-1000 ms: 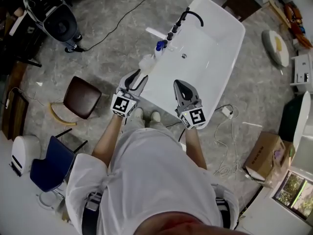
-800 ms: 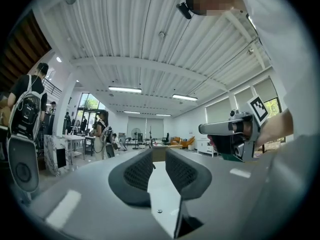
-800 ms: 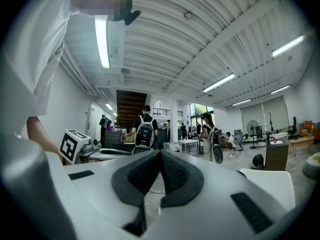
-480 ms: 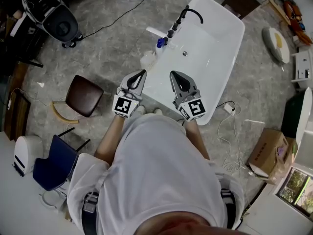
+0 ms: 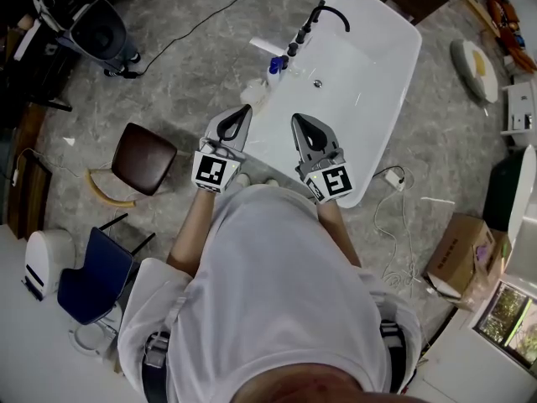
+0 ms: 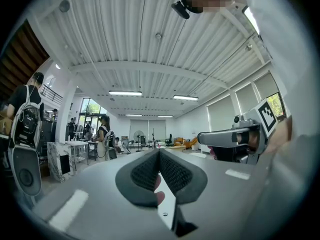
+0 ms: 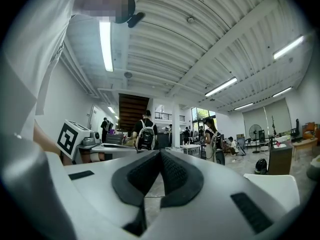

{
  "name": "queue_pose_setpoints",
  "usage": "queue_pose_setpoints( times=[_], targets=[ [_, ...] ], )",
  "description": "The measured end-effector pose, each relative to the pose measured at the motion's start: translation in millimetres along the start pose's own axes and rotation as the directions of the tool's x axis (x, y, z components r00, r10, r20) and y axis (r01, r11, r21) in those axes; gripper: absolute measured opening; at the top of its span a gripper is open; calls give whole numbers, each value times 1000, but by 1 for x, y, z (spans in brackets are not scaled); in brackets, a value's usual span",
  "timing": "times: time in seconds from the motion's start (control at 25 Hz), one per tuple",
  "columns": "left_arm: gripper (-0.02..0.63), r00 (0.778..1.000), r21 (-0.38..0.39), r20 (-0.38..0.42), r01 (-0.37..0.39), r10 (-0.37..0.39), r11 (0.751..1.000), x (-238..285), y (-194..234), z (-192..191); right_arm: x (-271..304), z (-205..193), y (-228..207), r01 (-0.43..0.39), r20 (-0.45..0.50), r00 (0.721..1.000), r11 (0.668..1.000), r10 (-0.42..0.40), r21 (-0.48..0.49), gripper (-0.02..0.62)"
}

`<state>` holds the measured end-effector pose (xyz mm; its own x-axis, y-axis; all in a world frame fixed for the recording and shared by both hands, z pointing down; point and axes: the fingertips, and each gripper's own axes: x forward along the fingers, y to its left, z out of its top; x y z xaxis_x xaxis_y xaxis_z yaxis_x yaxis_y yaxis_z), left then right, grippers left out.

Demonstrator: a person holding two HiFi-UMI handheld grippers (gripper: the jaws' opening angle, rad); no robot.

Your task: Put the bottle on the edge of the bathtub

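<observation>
Two tongs [image 5: 242, 110] [image 5: 297, 121], one bathtub [image 5: 369, 124], two bottles [image 5: 254, 96] [image 5: 274, 65]

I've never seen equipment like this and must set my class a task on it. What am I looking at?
A person holds hand-worked tongs in each hand. One camera on their head looks down: left tongs and right tongs, both shut and empty, hover over a white bathtub. A blue-capped bottle and a pale bottle stand on its edge near the black tap. The other two pictures come from cameras riding on the tongs, facing a large room.
</observation>
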<state>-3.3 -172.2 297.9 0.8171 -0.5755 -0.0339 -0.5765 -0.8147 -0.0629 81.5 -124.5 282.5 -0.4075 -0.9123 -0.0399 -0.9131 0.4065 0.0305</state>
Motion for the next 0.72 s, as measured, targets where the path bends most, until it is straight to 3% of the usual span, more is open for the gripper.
queue_pose_setpoints(
  times=[0.4, 0.72],
  targets=[
    [-3, 1000, -23, 17, 10, -9, 1000, 9, 5, 42, -6, 31, -21, 40, 39, 999, 997, -38, -59, -2],
    [-3, 1000, -45, -10, 25, -26, 999, 11, -5, 38, -9, 32, -23, 33, 37, 999, 998, -31, -54, -2]
  ],
)
